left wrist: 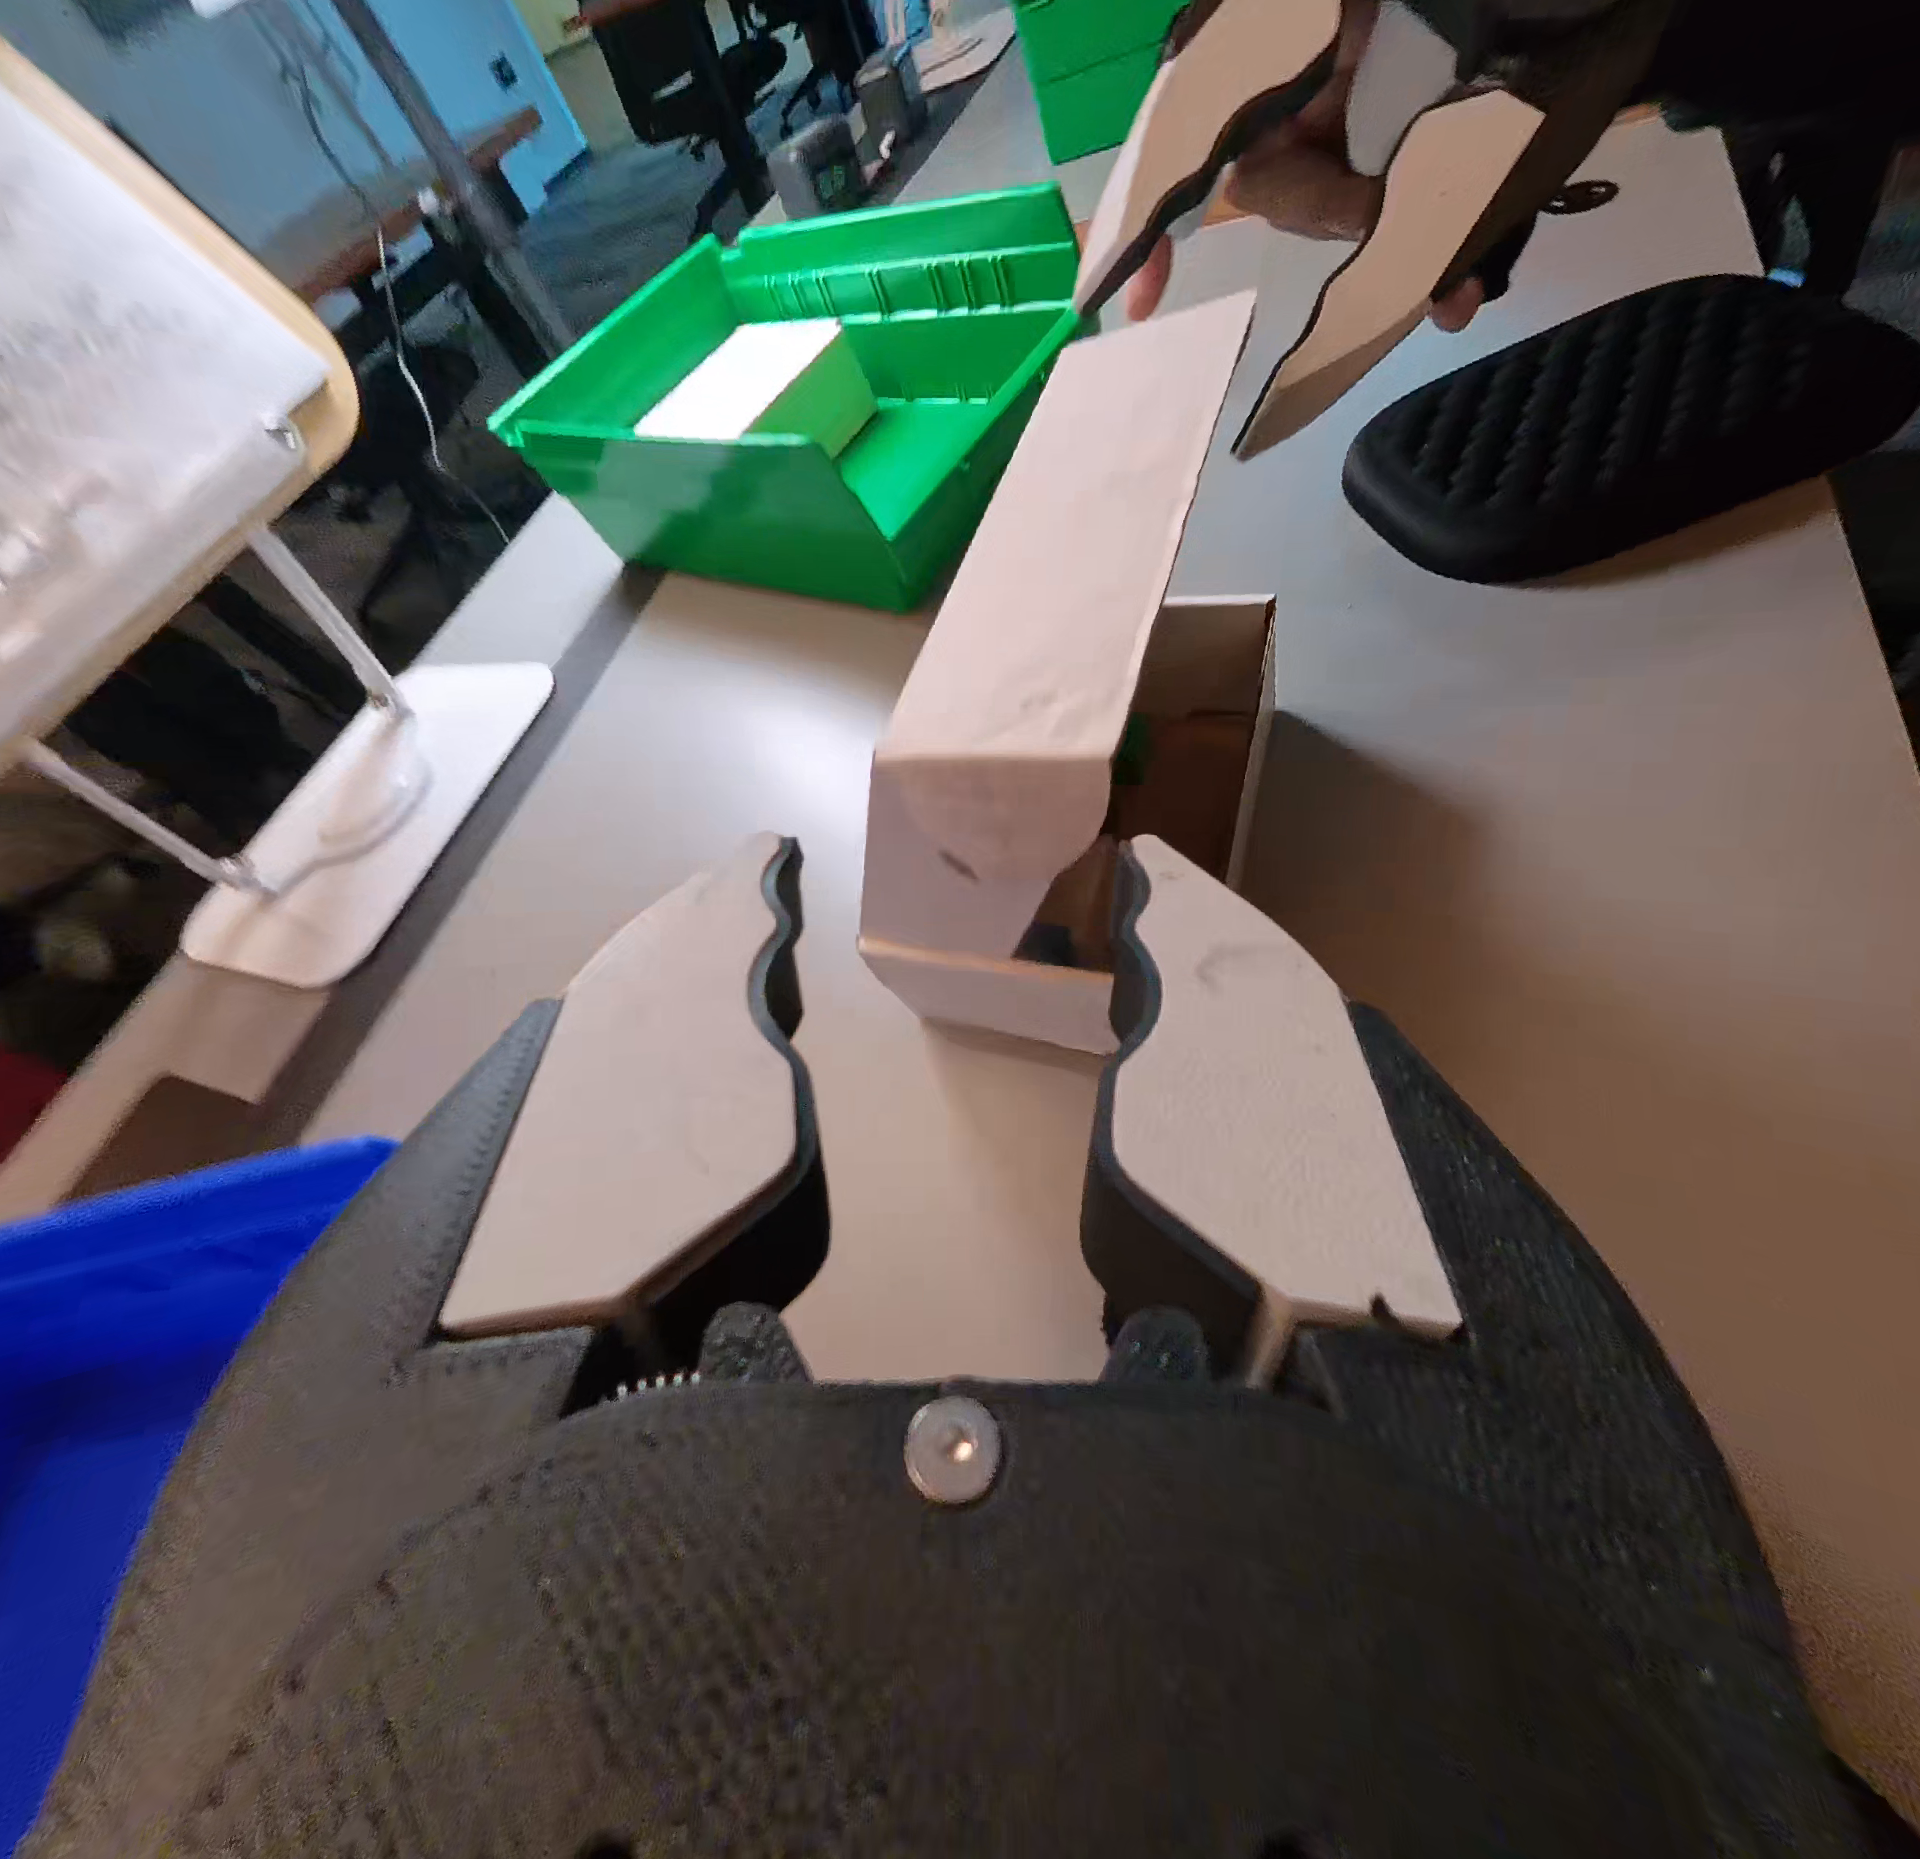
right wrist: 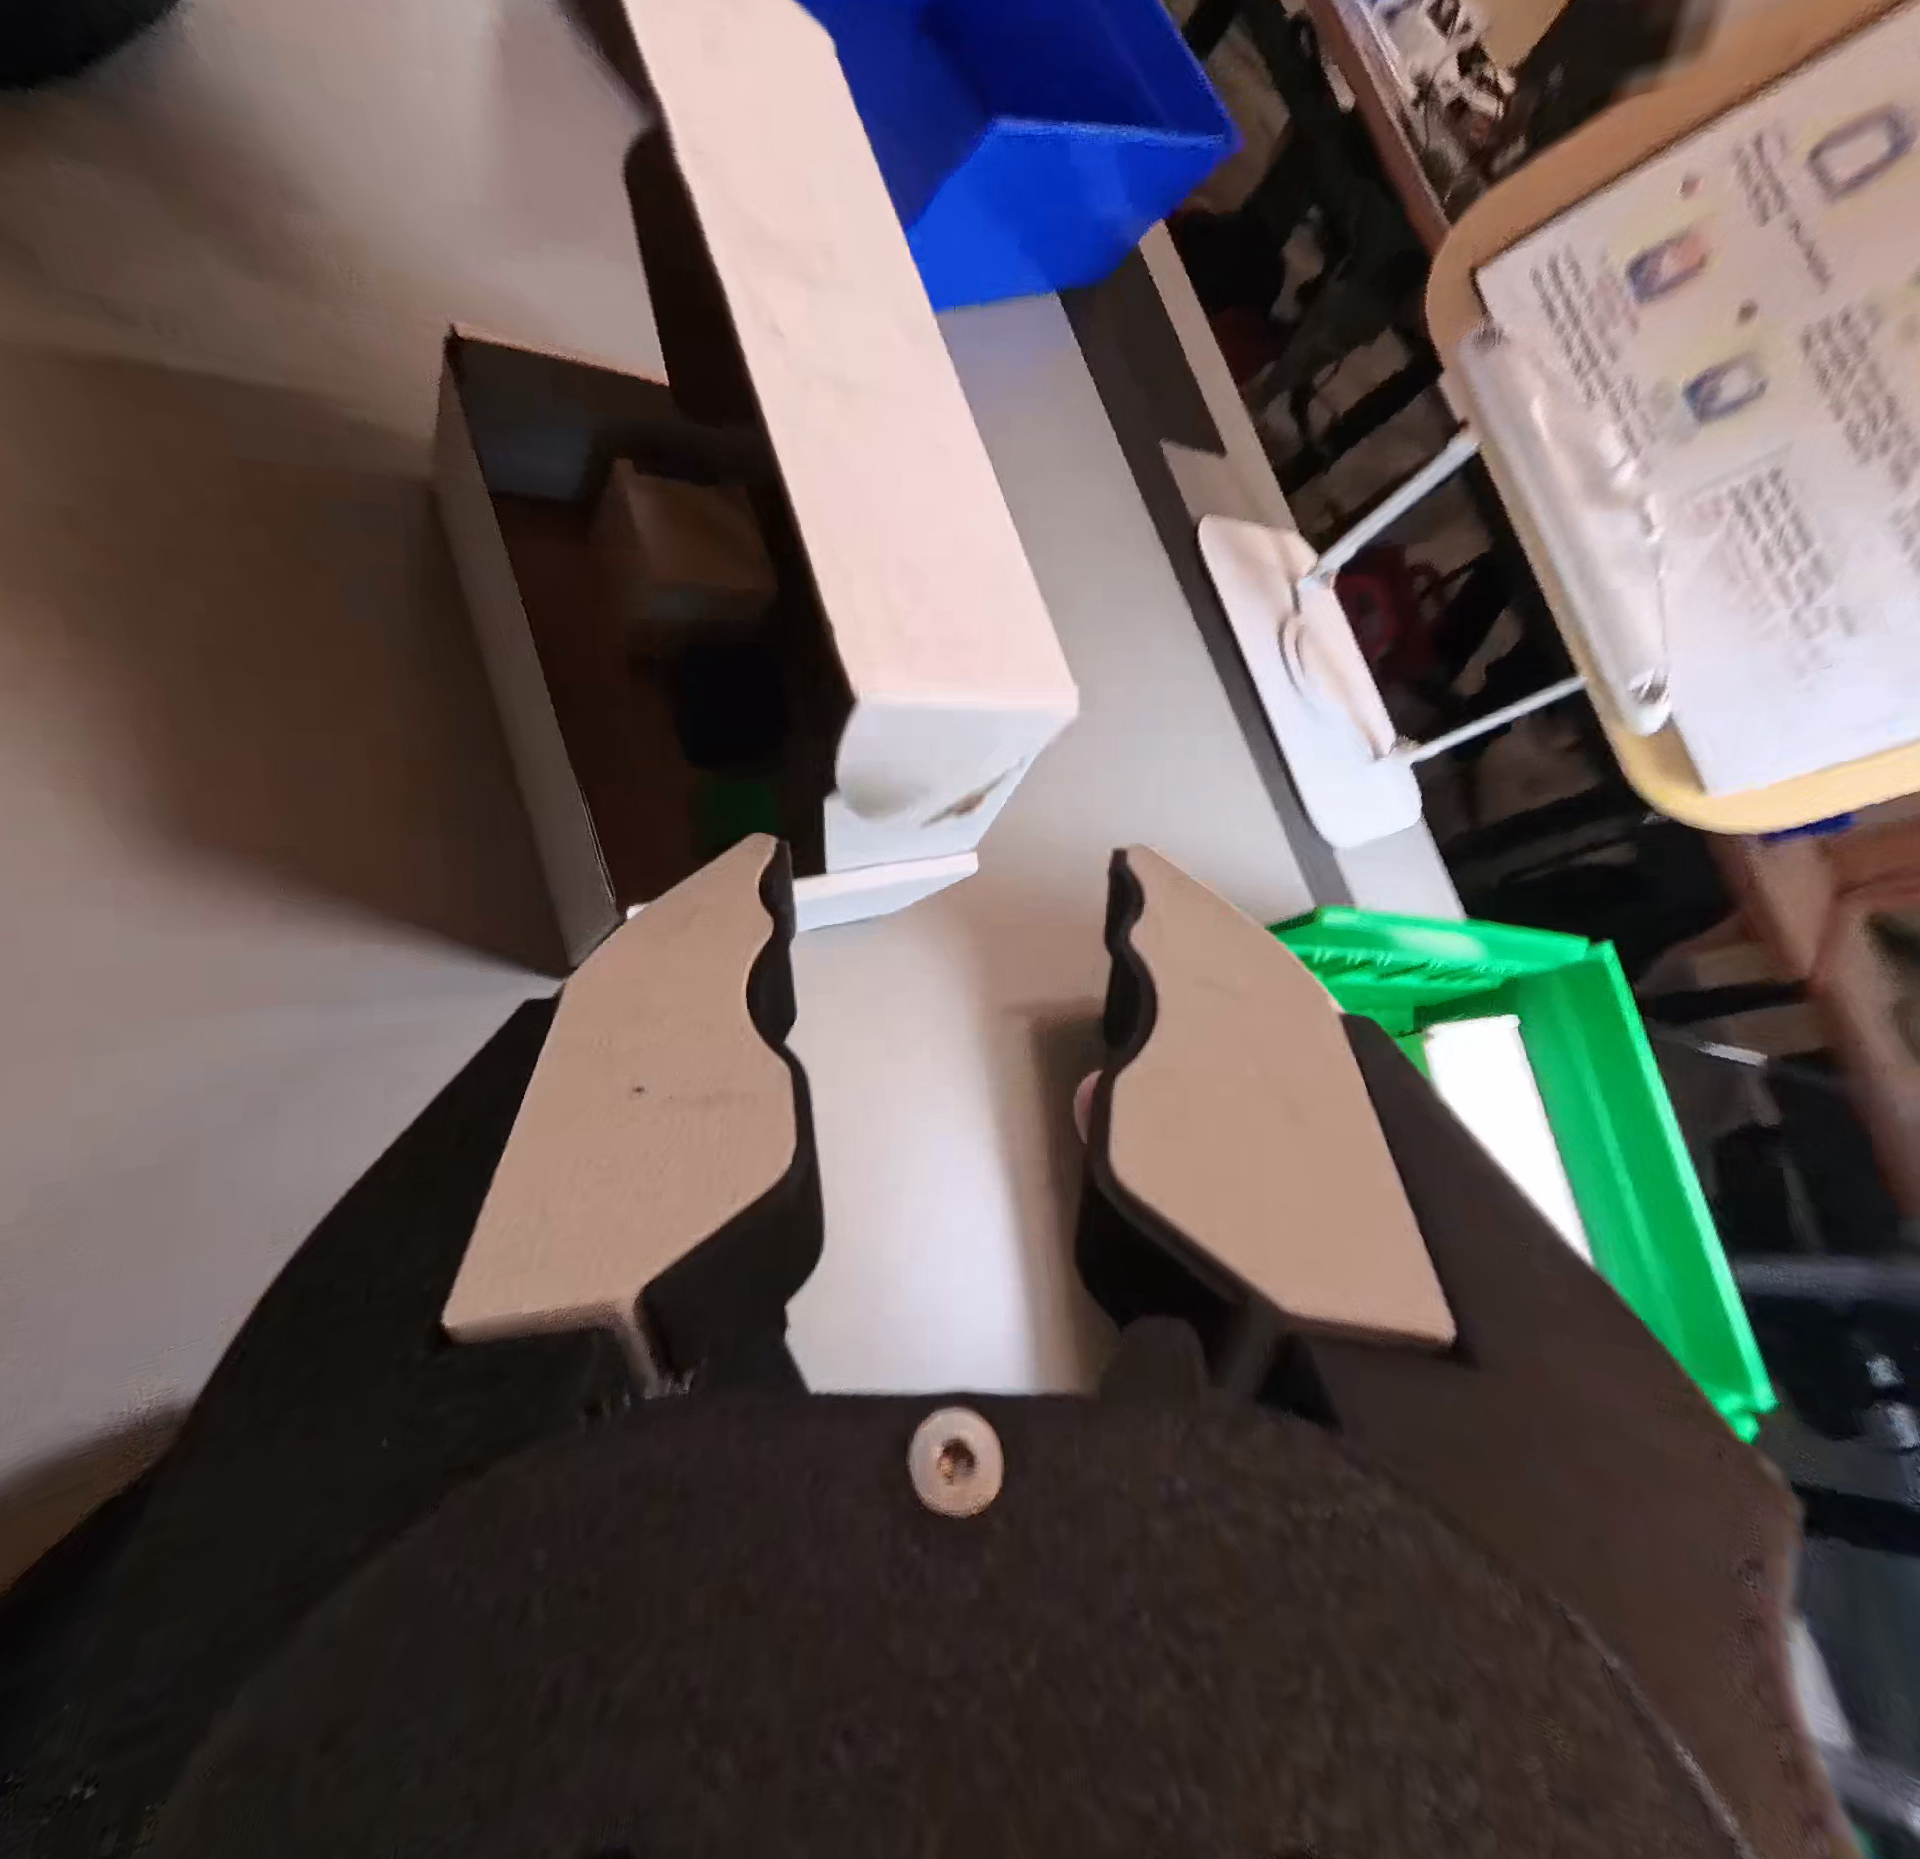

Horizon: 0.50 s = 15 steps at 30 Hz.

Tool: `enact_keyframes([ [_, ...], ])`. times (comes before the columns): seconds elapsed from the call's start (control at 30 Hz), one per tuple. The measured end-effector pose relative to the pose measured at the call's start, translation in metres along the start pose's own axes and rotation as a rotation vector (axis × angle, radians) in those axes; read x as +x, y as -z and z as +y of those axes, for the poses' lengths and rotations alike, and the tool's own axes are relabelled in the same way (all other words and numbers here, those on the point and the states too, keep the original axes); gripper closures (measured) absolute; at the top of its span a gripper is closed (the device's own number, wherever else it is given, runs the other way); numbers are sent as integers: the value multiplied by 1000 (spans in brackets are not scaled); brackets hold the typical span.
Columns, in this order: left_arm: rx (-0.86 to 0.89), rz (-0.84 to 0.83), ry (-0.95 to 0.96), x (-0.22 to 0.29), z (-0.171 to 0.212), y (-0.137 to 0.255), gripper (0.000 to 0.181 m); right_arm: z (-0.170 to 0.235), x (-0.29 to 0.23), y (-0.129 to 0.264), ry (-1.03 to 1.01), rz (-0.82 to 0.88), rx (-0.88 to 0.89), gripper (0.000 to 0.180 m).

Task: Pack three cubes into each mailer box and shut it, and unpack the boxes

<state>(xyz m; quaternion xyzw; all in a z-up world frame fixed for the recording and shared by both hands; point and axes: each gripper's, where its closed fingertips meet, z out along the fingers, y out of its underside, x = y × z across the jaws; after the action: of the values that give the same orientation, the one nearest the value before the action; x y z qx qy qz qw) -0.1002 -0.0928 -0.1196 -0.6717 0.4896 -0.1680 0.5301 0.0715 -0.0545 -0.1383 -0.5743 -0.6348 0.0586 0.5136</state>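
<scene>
Lengthwise between both wide-jawed grippers, left gripper (left wrist: 956,936) and right gripper (right wrist: 951,926): mailer box (left wrist: 1049,604), lid half-raised.

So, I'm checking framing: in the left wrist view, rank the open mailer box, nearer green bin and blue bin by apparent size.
1. Open mailer box
2. Nearer green bin, roughly alike
3. Blue bin, cropped, so unsure

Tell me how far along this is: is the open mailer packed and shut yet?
Packed, apparently: dark, tan and green items sit inside the mailer box. A shut white box lies in the green bin. Neither left gripper nor right gripper holds anything. Left: shutting the raised lid.
</scene>
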Motion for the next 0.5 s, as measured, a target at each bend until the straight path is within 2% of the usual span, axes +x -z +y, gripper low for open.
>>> enact_keyframes([
  [0.17,-59,18,-134,6,-9,-16,125,-13,-2,-10,97,-62,-18,120],
  [0.27,-78,56,-125,14,-4,-23,134,-11,-8,-14,80,-117,-26,127],
  [0.5,-81,157,-19,42,16,-24,135,1,-43,-8,-9,-264,-29,130],
])
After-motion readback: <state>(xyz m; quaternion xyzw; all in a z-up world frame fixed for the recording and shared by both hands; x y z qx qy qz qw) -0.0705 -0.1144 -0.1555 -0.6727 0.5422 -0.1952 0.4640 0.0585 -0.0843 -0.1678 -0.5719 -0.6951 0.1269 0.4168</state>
